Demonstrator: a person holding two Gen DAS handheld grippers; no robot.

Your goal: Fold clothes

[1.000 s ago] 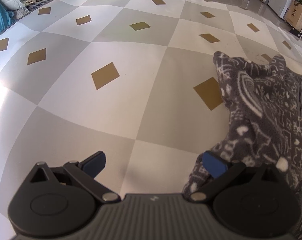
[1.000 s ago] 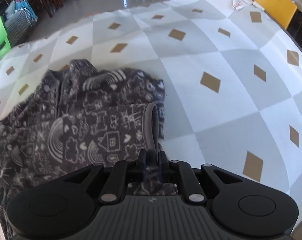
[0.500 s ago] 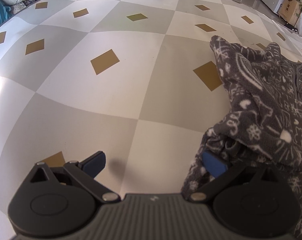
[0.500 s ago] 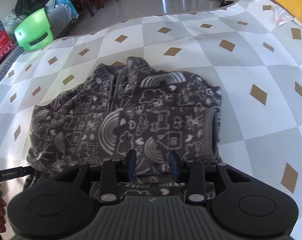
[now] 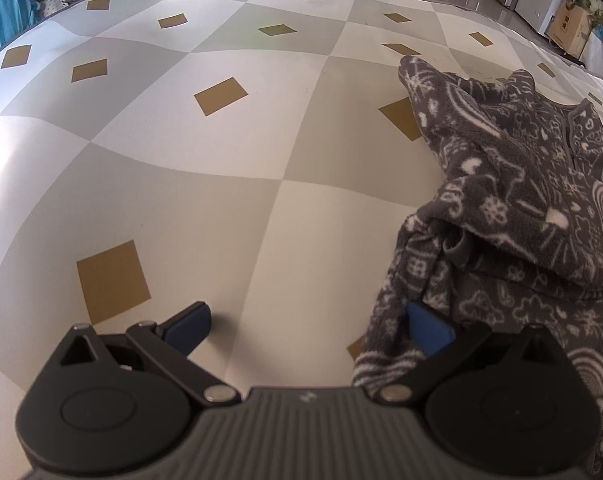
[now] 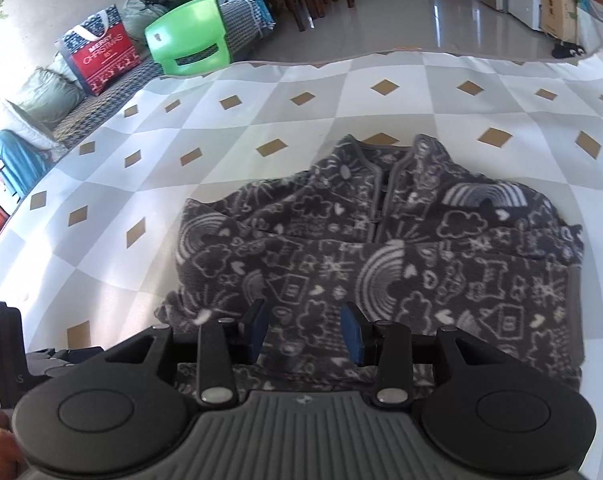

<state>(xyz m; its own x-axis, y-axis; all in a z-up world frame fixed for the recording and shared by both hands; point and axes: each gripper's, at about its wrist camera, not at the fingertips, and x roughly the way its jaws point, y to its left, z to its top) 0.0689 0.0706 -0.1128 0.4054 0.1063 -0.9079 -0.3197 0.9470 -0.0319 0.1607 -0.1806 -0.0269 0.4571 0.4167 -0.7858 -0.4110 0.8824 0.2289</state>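
Lying on the checkered mat [image 6: 309, 128], the fleece jacket [image 6: 381, 248] has both sleeves folded across; the lengthwise fold seems left. The right gripper [image 6: 304, 330] is opening, nothing between; the left gripper [image 5: 307, 326] gapes beside its edge.

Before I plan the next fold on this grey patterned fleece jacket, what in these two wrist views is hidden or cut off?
- Grey patterned fleece jacket, right wrist view: its near hem is hidden behind the right gripper, whose jaws are opening with nothing clamped.
- Left wrist view: the jacket's right part is cut off by the frame edge.
- Left gripper: fleece covers part of its right blue pad; contact unclear.
- Checked table cover: near edge hidden by both gripper bodies.
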